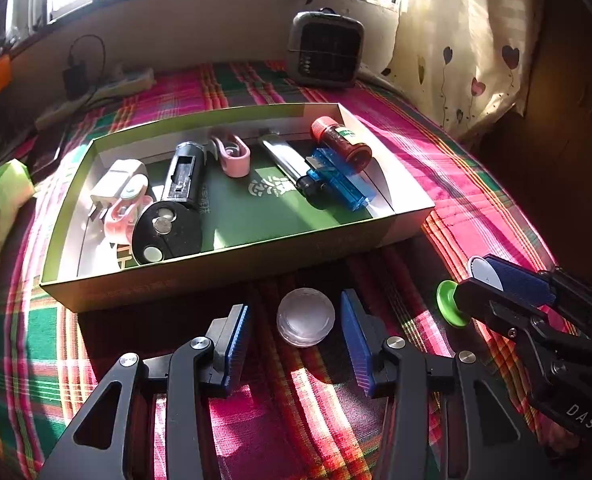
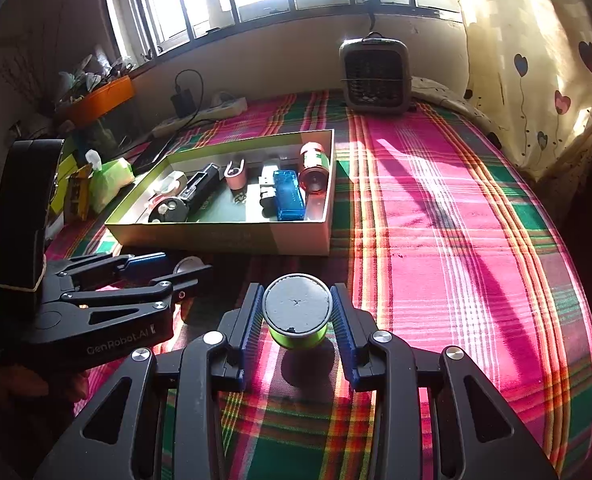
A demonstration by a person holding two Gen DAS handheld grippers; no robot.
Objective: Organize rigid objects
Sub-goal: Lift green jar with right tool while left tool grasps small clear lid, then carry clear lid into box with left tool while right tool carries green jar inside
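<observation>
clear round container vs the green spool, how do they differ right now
The clear round container is see-through and colourless; the green spool is bright green with a grey top face. The container lies on the plaid cloth between the open fingers of the left gripper, untouched; the spool is clamped in the right gripper. Both are round, and both sit outside the box.

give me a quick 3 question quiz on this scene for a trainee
1. True or false: the right gripper is shut on the green spool.
2. What lies between the open fingers of the left gripper? A) red bottle B) clear round lid C) blue case
3. Fill in: the red bottle lies inside the ____.

Key: 1 true. 2 B, the clear round lid, not yet gripped. 3 box.
</observation>
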